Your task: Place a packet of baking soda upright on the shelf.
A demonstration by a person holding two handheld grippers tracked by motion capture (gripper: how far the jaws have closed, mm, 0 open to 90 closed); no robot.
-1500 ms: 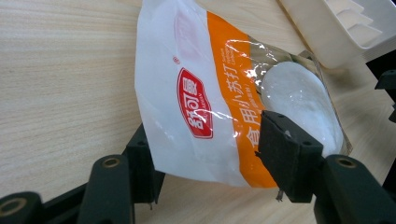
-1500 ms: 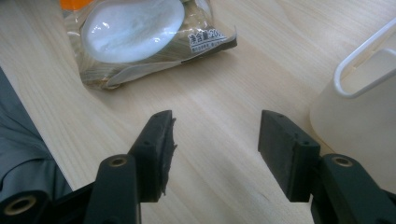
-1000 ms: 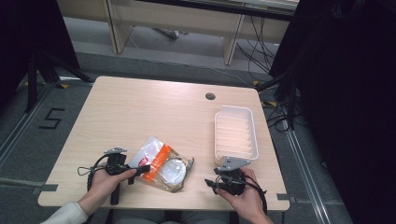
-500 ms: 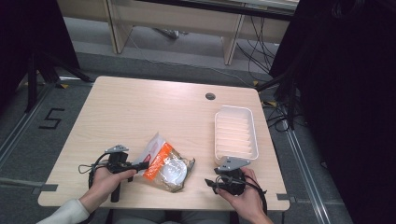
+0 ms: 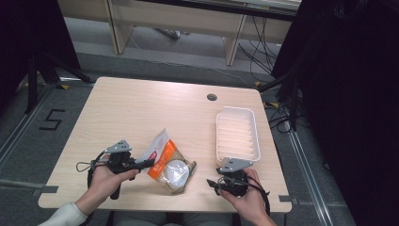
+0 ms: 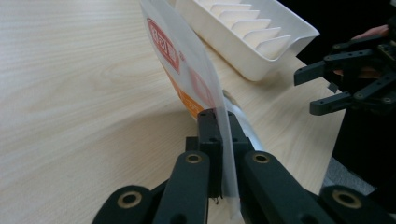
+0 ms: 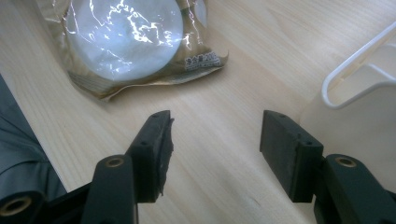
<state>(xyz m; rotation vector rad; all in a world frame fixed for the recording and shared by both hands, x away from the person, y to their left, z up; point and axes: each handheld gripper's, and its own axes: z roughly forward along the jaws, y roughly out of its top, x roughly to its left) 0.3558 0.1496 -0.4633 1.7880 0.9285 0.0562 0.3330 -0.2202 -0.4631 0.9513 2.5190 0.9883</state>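
Over the last second the left gripper (image 6: 219,154), its jaws pinching the white-and-orange flap of the crinkly plastic snack packet (image 5: 165,160), has raised that edge so it now stands clear of the pale wooden bench (image 5: 141,108). The packet's round white contents remain on the bench near the front edge. The right gripper (image 7: 215,140) stays spread and empty beside the white ribbed plastic tray (image 5: 237,134), so a two-handed opening or transfer seems likely.

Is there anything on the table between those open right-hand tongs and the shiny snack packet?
No. In the right gripper view, bare wooden table lies between the right tongs and the snack packet; the white tray sits off to one side.
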